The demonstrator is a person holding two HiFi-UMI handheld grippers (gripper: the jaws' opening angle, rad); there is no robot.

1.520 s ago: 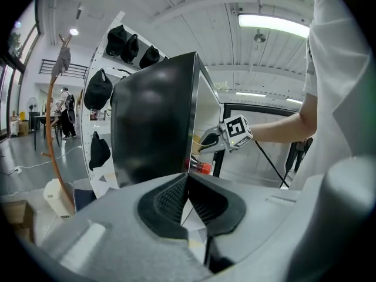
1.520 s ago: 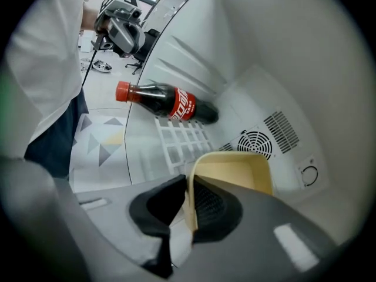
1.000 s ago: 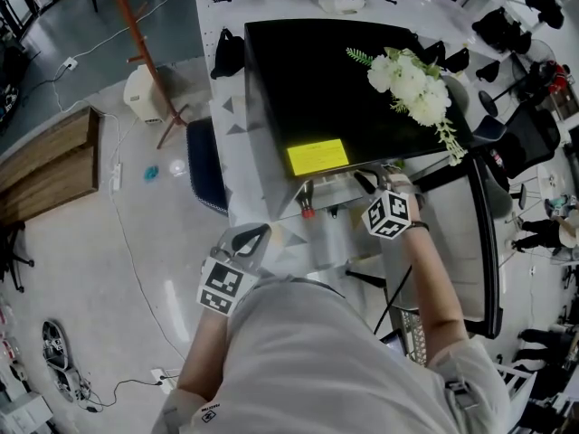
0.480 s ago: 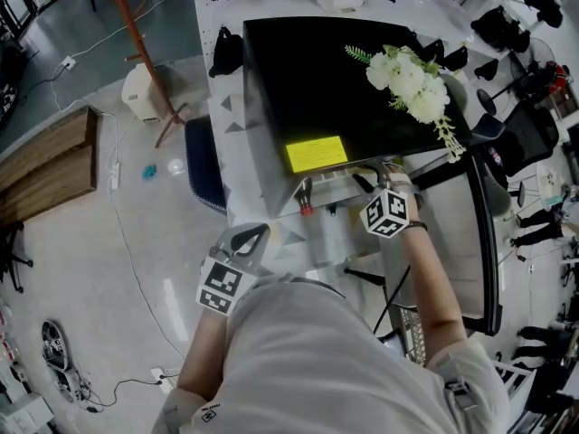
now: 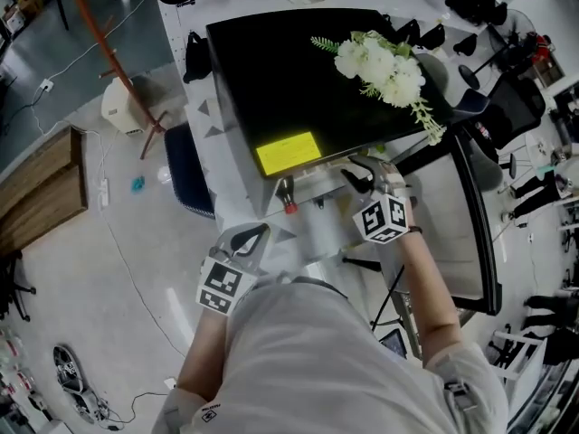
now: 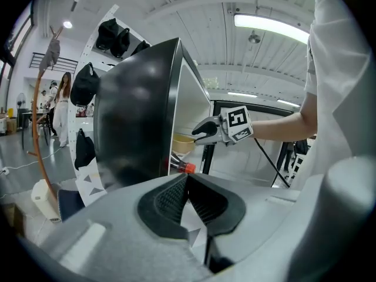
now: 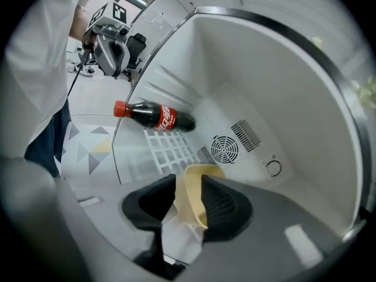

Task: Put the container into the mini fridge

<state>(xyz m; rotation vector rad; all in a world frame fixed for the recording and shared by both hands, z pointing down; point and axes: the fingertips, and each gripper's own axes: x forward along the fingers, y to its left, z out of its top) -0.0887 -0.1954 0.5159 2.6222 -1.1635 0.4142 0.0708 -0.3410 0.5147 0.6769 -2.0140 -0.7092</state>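
The black mini fridge [image 5: 298, 80] stands with its door [image 5: 479, 233] swung open to the right. My right gripper [image 5: 357, 174] reaches into the white interior [image 7: 264, 98]. A cream container [image 7: 191, 198] sits on the wire shelf between its jaws, which are closing around it; the left pad stands just off its wall. The same container [image 6: 183, 144] shows in the fridge in the left gripper view. My left gripper [image 5: 249, 235] hangs back in front of the fridge, shut and holding nothing.
A cola bottle [image 7: 154, 115] lies on its side on the shelf, its red cap [image 5: 289, 208] pointing out. White flowers [image 5: 380, 61] and a yellow label [image 5: 287, 152] are on the fridge top. A blue chair [image 5: 181, 170] and a coat stand [image 5: 109, 52] are at the left.
The head view has shifted, so the fridge sits further left in the picture. My right gripper has drawn back a little from the fridge opening. The left gripper stays put.
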